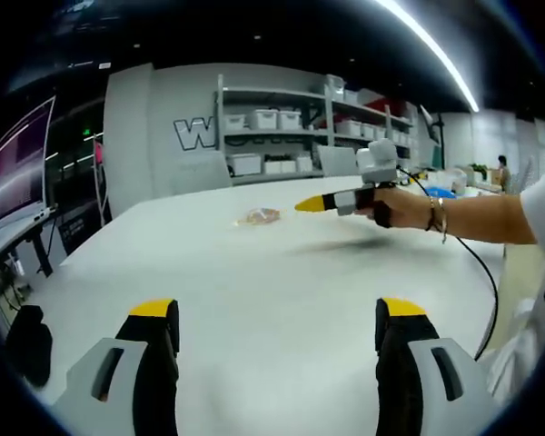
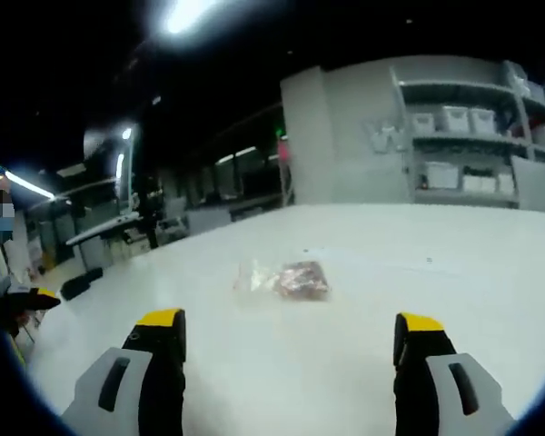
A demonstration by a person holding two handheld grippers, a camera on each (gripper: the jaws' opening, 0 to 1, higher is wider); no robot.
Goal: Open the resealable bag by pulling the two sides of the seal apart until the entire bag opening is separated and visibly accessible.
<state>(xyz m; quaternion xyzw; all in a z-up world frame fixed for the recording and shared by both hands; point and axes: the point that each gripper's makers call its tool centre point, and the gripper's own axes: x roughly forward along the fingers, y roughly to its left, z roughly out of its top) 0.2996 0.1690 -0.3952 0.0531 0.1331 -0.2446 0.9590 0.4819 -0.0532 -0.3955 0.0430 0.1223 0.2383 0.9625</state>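
Note:
A small clear resealable bag (image 2: 286,278) with reddish-brown contents lies flat on the white table (image 2: 372,363); in the left gripper view the bag (image 1: 259,216) sits far off near the table's middle. My right gripper (image 2: 291,331) hovers open above the table, the bag a short way ahead between its jaws. My left gripper (image 1: 277,318) is open too, nothing between its jaws, far from the bag. The right gripper (image 1: 311,204) comes into the left gripper view from the right, held by a hand (image 1: 391,204), its yellow tip just right of the bag.
Shelves (image 1: 282,127) with white bins stand behind the table. A black cable (image 1: 477,272) hangs from the person's arm at the right. A dark chair (image 1: 27,341) sits at the table's left edge. Desks and chairs (image 2: 118,236) lie beyond the table's far-left side.

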